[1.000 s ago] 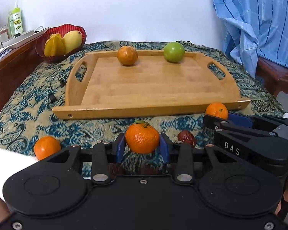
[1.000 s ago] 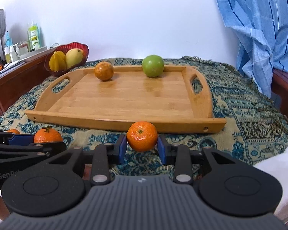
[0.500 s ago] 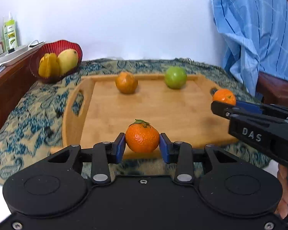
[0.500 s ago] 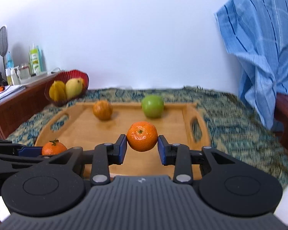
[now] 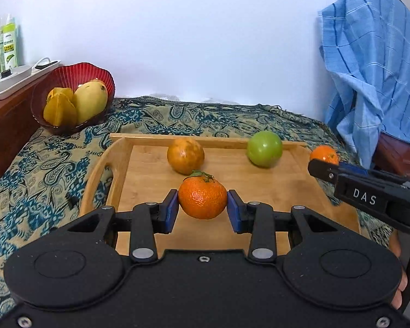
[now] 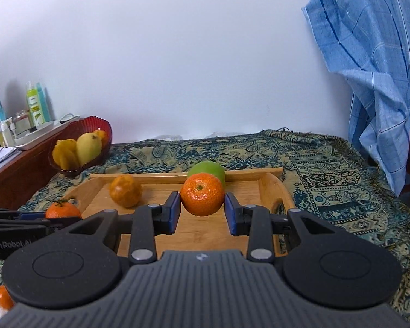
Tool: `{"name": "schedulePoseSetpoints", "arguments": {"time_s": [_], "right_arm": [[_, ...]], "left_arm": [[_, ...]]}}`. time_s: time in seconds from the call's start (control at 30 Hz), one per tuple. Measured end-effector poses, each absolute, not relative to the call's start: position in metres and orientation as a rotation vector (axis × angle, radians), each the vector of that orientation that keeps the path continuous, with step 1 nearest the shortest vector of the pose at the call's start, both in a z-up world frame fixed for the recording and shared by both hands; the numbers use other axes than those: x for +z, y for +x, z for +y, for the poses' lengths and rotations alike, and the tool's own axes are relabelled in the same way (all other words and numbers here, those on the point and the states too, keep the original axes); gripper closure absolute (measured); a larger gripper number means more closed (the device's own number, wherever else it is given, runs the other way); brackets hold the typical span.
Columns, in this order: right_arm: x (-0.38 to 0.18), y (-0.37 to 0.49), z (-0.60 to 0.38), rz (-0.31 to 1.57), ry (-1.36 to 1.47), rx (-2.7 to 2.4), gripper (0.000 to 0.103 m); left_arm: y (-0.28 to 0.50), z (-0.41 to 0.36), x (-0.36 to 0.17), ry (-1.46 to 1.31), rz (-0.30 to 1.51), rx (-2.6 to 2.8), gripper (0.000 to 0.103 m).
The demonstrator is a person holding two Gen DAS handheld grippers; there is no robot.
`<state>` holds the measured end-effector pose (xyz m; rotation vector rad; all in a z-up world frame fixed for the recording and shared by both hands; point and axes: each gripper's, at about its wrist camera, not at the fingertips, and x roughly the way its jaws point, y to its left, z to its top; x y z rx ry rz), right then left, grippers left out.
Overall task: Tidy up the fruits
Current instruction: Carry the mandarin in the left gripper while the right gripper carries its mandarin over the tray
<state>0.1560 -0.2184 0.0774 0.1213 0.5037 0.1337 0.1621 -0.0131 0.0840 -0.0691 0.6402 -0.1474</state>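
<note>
Left gripper (image 5: 202,207) clenched on a stemmed mandarin (image 5: 202,201), blue pads (image 5: 170,210) pressing both flanks, fruit held above the near half of the wooden tray (image 5: 259,188). Right gripper (image 6: 202,210) likewise clenched on a second mandarin (image 6: 202,194), navel end facing the camera, held above the tray's middle and overlapping the green apple (image 6: 217,170) behind it. From the left wrist view, right gripper (image 5: 324,168) visible side-on at the tray's right edge, its mandarin (image 5: 323,155) showing past the fingertips. From the right wrist view, left gripper (image 6: 60,218) seen at the tray's left edge, stemmed mandarin (image 6: 63,210) in its jaws. On the tray (image 6: 268,186): a dull, mottled orange fruit (image 5: 185,155) near the back rim left of centre, green apple (image 5: 264,149) near the back rim toward the right; the two well apart, neither touching the rim as far as can be told. Tray resting on a teal-and-tan paisley cloth (image 5: 49,164). Red bowl (image 5: 68,73) at the cloth's far left corner, holding a yellow mango (image 5: 91,99) and a ribbed yellow-orange fruit (image 5: 60,108) touching one another. Another mandarin (image 6: 3,296) partly visible at the lower left of the right wrist view, mostly hidden by the gripper body. Blue checked fabric (image 5: 374,68) draped at far right. Bottles (image 6: 37,104) and a white tray on a wooden ledge at left.
</note>
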Motion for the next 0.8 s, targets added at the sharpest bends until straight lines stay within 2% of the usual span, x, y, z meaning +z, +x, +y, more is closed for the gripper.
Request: {"name": "schedulePoseSetpoints", "arguments": {"time_s": [0.47,0.8], "right_arm": [[0.042,0.209,-0.206,0.66,0.104,0.14,0.063],[0.035,0.223,-0.204,0.7,0.144,0.137,0.063]], "left_arm": [[0.218,-0.017,0.049,-0.083,0.705,-0.109,0.067],[0.239,-0.013,0.036,-0.126,0.733,-0.104,0.067]]}}
